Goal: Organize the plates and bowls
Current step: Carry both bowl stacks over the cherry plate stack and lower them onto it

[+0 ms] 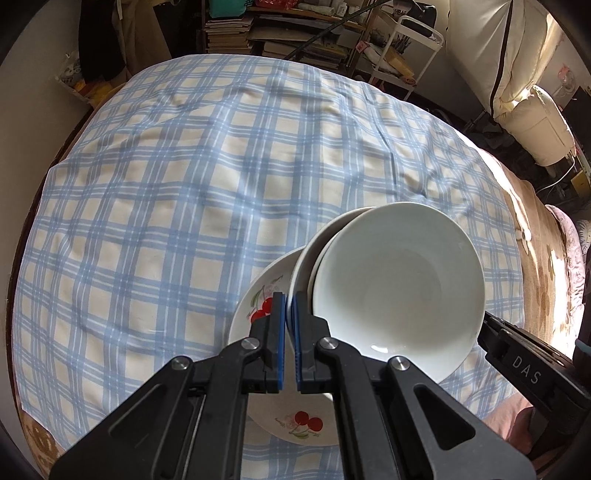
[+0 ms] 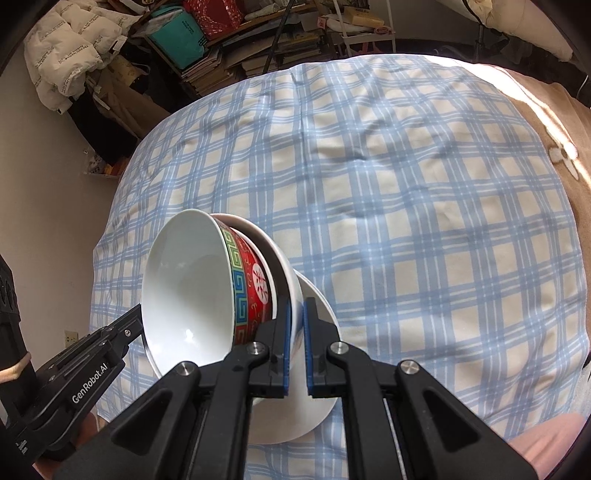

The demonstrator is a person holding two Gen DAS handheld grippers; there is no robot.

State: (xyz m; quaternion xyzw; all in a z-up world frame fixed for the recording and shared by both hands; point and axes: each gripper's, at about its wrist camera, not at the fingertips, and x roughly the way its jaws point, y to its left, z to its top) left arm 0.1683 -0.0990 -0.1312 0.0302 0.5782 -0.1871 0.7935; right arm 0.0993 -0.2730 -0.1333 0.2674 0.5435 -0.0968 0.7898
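Note:
A stack of dishes is held between both grippers above the blue-checked cloth (image 1: pixel 184 184). In the left wrist view, my left gripper (image 1: pixel 290 306) is shut on the rim of a white bowl (image 1: pixel 306 269). A second white bowl (image 1: pixel 399 288) is nested in it, and a cherry-patterned plate (image 1: pixel 266 291) lies beneath. In the right wrist view, my right gripper (image 2: pixel 297 314) is shut on the rim of a white bowl (image 2: pixel 291 284) that holds a red patterned bowl (image 2: pixel 251 284), with a white plate (image 2: pixel 321 306) below. Each view shows the other gripper at the far side of the stack.
The checked cloth (image 2: pixel 406 184) covers a bed or table with a brown blanket (image 2: pixel 554 122) to the right. Cluttered shelves of books and boxes (image 1: pixel 277 29) and a white cart (image 1: pixel 406 51) stand behind.

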